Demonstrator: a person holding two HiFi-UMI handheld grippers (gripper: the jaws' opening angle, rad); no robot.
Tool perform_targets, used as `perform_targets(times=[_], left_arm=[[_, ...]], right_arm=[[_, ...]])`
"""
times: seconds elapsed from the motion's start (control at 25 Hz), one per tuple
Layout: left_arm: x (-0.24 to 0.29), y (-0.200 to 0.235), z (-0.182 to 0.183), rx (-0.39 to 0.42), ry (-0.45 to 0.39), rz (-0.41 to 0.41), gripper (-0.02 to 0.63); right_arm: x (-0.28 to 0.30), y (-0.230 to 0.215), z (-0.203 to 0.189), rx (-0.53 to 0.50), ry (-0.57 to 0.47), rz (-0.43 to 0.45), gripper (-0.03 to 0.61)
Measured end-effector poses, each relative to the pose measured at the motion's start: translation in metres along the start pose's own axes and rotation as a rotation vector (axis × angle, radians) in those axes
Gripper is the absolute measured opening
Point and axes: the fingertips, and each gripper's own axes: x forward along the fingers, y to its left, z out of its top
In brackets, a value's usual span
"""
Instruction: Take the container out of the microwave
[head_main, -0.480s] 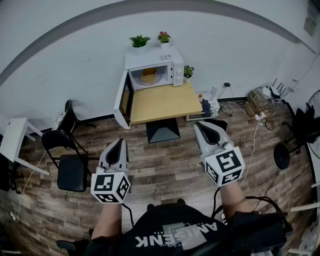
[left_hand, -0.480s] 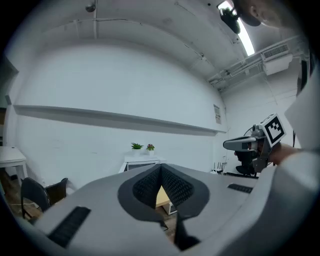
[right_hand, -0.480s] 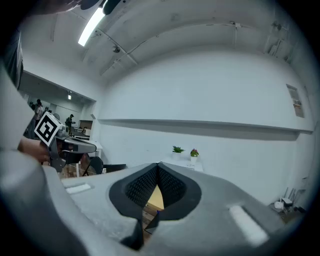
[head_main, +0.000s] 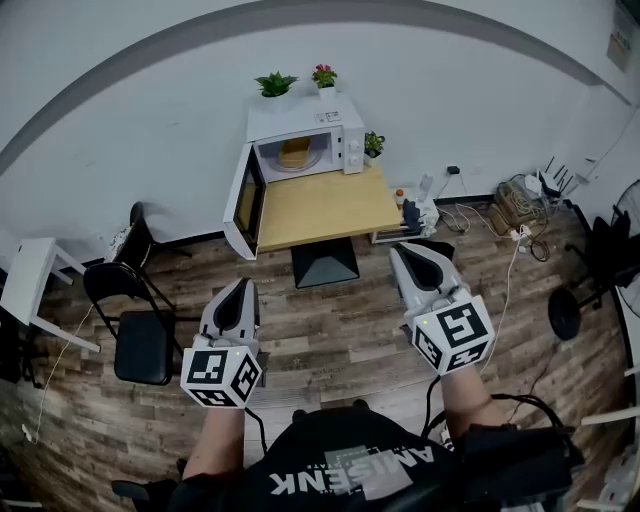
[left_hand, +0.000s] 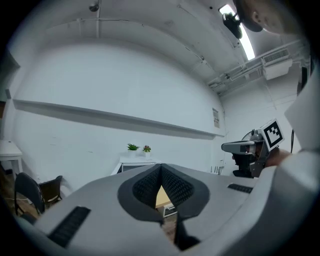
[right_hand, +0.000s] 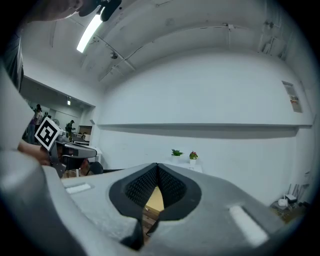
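Left gripper (head_main: 240, 288) and right gripper (head_main: 404, 256): jaws pressed together, empty, both pointing level at the microwave (head_main: 305, 128). You're well back from the table (head_main: 325, 208), so this looks like approach posture. The door (head_main: 243, 203) is swung open and the container (head_main: 294, 152) sits in the cavity. You'll likely need the jaws apart before reaching in.
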Motion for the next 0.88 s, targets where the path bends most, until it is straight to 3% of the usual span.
perform_targets(times=[0.36,0.88], left_arm=[[0.022,-0.038,-0.009,0.035,0.051,-0.045,0.002],[0.047,-0.086,0.001,0.033,-0.007,-0.037,0.002]], right_arm=[[-0.016,-0.017,-0.012,-0.017,0.023,0.027,0.006],[-0.04,-0.069,-0.029,0.005,-0.016,0.041,0.006]])
